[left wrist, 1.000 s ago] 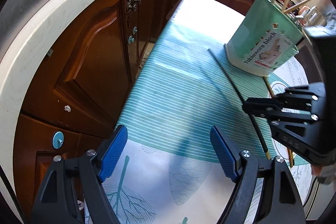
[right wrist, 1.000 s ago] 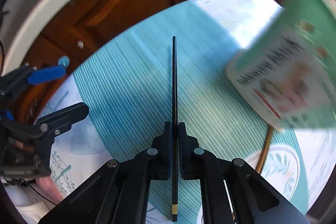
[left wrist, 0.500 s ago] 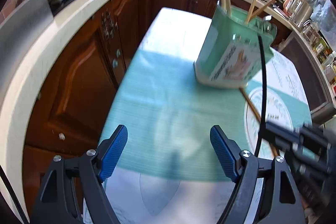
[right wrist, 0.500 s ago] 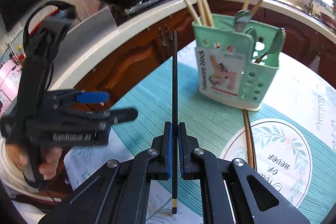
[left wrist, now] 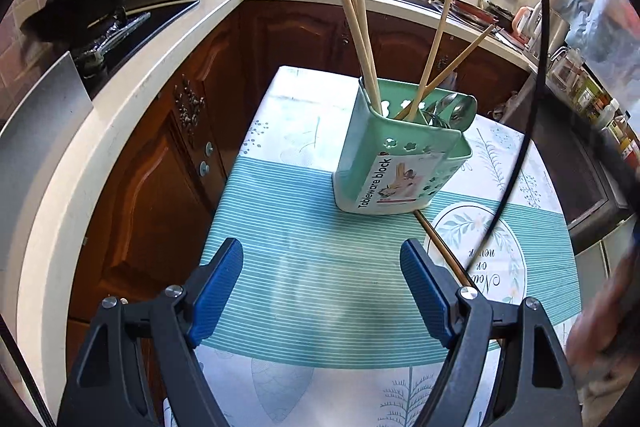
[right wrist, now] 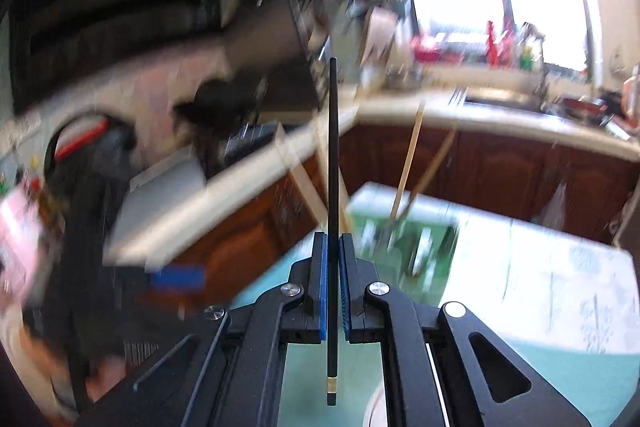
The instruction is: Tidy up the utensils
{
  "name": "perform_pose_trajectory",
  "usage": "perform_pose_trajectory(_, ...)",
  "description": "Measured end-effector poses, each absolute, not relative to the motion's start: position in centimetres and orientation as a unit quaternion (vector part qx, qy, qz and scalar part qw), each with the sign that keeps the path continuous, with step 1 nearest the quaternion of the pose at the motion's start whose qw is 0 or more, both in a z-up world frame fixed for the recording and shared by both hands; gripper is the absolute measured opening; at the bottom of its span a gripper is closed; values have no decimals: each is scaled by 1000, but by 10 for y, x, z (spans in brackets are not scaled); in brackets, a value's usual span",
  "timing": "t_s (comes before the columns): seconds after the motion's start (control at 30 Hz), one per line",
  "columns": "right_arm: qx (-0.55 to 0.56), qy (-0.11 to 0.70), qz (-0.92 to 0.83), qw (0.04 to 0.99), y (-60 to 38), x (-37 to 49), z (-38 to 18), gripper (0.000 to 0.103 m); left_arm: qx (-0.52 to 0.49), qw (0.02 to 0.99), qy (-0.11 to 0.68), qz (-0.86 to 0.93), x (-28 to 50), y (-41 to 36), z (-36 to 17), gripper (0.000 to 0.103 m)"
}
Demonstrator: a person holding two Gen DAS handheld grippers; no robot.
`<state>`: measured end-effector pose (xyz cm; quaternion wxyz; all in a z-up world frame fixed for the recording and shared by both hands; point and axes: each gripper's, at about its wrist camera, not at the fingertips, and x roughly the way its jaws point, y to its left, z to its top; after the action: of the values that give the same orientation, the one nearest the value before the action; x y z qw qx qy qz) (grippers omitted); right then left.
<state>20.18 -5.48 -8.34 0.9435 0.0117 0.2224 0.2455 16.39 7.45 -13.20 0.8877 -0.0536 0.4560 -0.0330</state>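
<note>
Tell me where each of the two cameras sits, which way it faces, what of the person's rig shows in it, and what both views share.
Left wrist: sits behind the open left gripper, looking down at the table and green utensil holder; its blue fingers show.
Right wrist: sits behind the right gripper, aimed nearly level across the kitchen, blurred; its jaws are shut on a black chopstick.
Shared: holder, wooden chopsticks, black chopstick, counter.

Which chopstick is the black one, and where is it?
The black chopstick is the one clamped in the right gripper. The wooden chopsticks standing in the green holder are pale tan, and a brown one lies on the table.
</note>
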Motion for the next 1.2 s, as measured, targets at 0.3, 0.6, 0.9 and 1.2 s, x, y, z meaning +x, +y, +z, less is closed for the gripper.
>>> perform_pose_trajectory(0.3, 120, 133, 176, 968, -69, 254, -20, 5, -58, 881, 468, -30, 171, 81, -142, 79)
perform_pose_trajectory(0.6, 98, 128, 140, 977, -41, 314, -47, 5, -77, 884, 461, -19, 200, 96, -143, 79)
perform_pose_trajectory(0.9, 31, 156, 148, 976, 3, 323, -129, 5, -98, 885, 455, -10, 219, 109, -146, 79)
perform_pose_trajectory(1.2, -14, 202, 168, 965, 21, 308, -187, 8, -94, 882, 462, -10, 215, 110, -154, 79)
